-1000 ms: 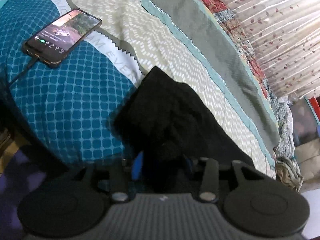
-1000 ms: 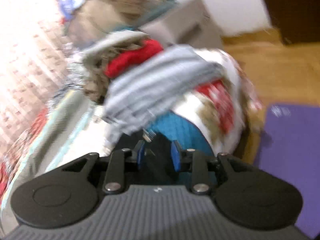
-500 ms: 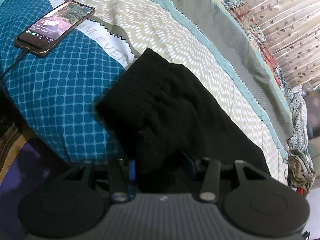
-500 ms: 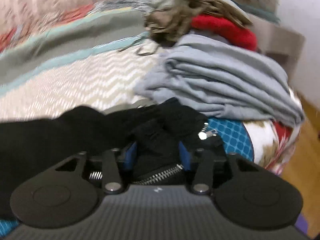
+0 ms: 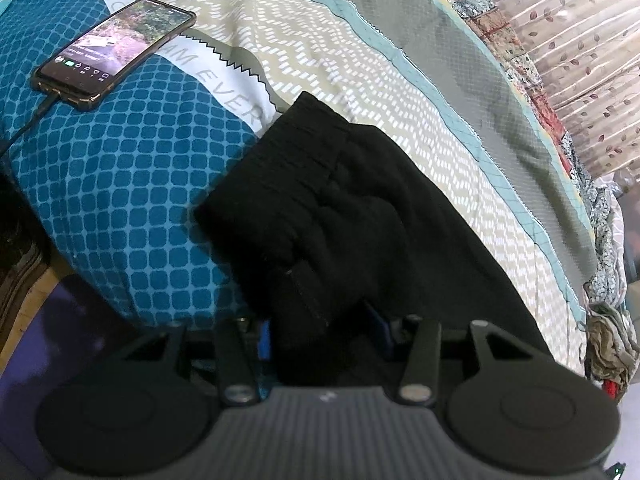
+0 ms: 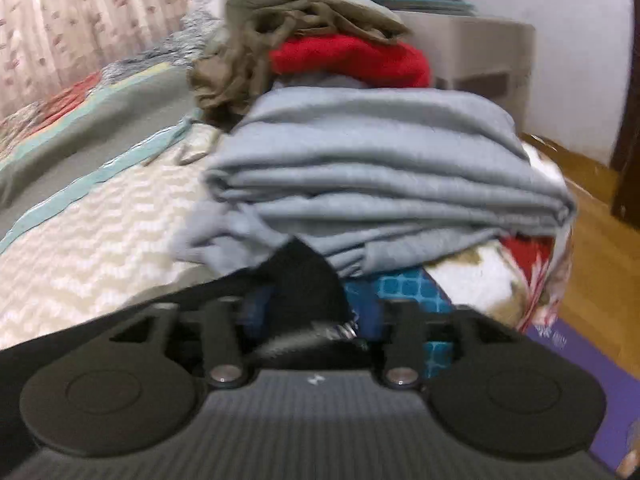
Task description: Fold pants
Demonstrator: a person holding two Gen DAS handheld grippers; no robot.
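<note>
Black pants (image 5: 344, 208) lie along the near edge of the bed (image 5: 360, 72), the ribbed waistband toward the phone. My left gripper (image 5: 320, 332) is shut on a fold of the black fabric near that end. In the right wrist view my right gripper (image 6: 308, 308) is shut on another part of the black pants (image 6: 304, 276), where a metal zipper (image 6: 320, 336) shows between the blue pads. The fabric trails away to the left under this gripper.
A phone (image 5: 116, 44) on a cable lies on the blue patterned cover (image 5: 120, 184). A stack of folded grey cloth (image 6: 380, 168) with red (image 6: 352, 60) and olive (image 6: 256, 48) garments sits at the bed's end. Wooden floor (image 6: 592, 264) and purple mat (image 6: 592, 360) lie beyond.
The right gripper swung around with the zipper end and now faces the grey stack closer. The left gripper holds its fold; the pants have stretched out along the bed edge.
</note>
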